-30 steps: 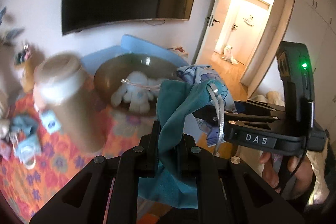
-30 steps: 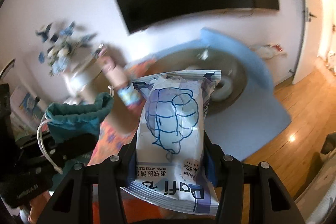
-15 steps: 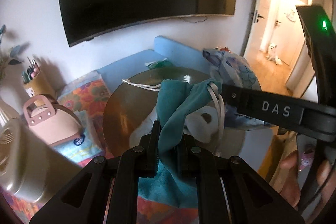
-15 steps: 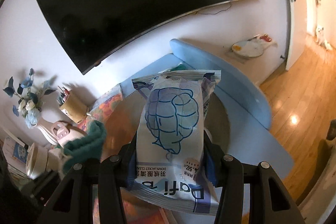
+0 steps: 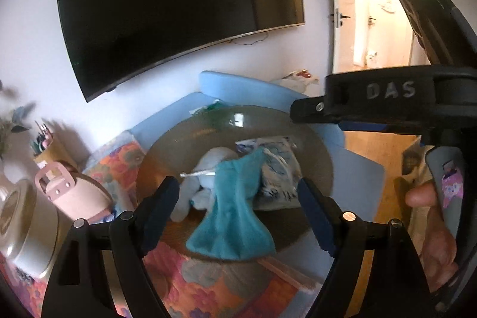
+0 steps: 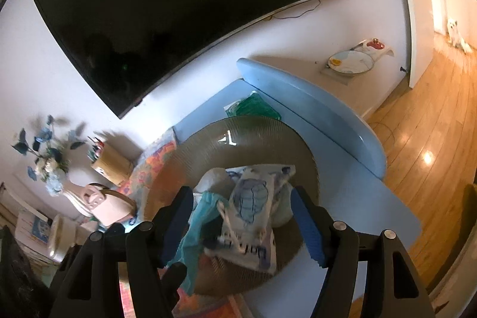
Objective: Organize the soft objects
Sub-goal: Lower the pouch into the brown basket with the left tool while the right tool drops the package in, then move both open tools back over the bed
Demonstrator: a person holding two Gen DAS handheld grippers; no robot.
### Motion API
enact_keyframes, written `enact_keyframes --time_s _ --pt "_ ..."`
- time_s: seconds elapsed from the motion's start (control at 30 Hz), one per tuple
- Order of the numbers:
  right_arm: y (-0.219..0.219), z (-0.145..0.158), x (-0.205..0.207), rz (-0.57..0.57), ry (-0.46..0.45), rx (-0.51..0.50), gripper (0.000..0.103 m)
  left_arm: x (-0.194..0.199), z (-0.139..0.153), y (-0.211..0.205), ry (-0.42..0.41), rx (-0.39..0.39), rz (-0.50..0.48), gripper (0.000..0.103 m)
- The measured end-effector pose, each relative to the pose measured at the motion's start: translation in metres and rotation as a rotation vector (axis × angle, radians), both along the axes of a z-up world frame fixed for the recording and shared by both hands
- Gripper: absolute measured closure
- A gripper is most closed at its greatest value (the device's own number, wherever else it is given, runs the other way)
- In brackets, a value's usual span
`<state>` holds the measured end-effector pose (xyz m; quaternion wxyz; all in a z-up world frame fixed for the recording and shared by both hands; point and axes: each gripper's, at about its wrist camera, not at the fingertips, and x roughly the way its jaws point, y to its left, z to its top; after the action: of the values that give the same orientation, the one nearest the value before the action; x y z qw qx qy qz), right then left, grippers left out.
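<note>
left wrist view: the left gripper (image 5: 238,209) has its blue-padded fingers (image 5: 161,207) spread wide with nothing between them. below and beyond them sits a wide, round, ribbed brown glass bowl (image 5: 184,145) resting on a pale blue mat (image 5: 357,172) and partly on an orange floral cloth (image 5: 119,160). draped over the bowl's near rim lies a teal fleece drawstring pouch (image 5: 232,216), its closed bottom hanging outside the rim and its mouth with the white cord (image 5: 198,174) pointing into the bowl. under it, in the bowl's middle, lies a white plush toy (image 5: 208,166); toward the bowl's right side lies a white and blue printed plastic packet (image 5: 277,172), touching the pouch. the right gripper (image 5: 387,106) crosses the upper right of the view above the bowl's far right rim, held by the person's right hand (image 5: 435,231); how its jaws stand cannot be told from here. a pink handbag (image 5: 68,192) stands near the cloth's left edge.

right wrist view: the right gripper (image 6: 243,224) is opened wide and grips nothing. straight below its fingers the printed packet (image 6: 253,216) lies in the bowl's (image 6: 268,133) near half, its lower end reaching the near rim. the teal pouch (image 6: 193,231) hangs over the near-left rim, touching the packet's left side, with the plush toy (image 6: 214,179) showing behind both. a green mesh item (image 6: 253,106) lies on the blue mat (image 6: 372,213) just past the bowl's far rim.
</note>
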<state>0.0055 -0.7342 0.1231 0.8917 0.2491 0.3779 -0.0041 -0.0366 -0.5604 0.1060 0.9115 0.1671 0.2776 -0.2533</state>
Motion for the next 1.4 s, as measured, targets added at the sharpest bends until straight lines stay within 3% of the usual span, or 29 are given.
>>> enact_keyframes --time_s 0.23,0.43,0.53,0.73,1.0,1.17,1.4 --pt "0.006 0.014 -0.054 -0.025 -0.046 0.022 0.036 -0.054 0.009 0.053 0.038 -0.120 -0.112 0.022" --pt "0.048 0.021 -0.090 0.054 -0.016 -0.103 0.029 -0.097 0.022 0.127 0.057 -0.216 -0.128 0.022" --pt "0.075 0.018 -0.102 0.122 -0.001 -0.154 0.029 -0.104 0.025 0.169 0.066 -0.243 -0.060 0.022" --pt "0.159 0.002 -0.114 0.392 0.036 -0.237 0.029 -0.101 0.020 0.246 0.075 -0.247 0.110 0.022" --pt "0.303 0.004 -0.115 0.741 -0.040 -0.295 0.029 -0.079 0.015 0.373 0.066 -0.305 0.414 0.022" --pt "0.372 -0.017 -0.090 0.832 -0.019 -0.302 0.029 -0.056 0.006 0.453 0.085 -0.306 0.606 0.022" --pt "0.426 -0.053 -0.030 0.829 0.048 -0.210 0.029 -0.018 -0.039 0.525 0.160 -0.293 0.756 0.022"
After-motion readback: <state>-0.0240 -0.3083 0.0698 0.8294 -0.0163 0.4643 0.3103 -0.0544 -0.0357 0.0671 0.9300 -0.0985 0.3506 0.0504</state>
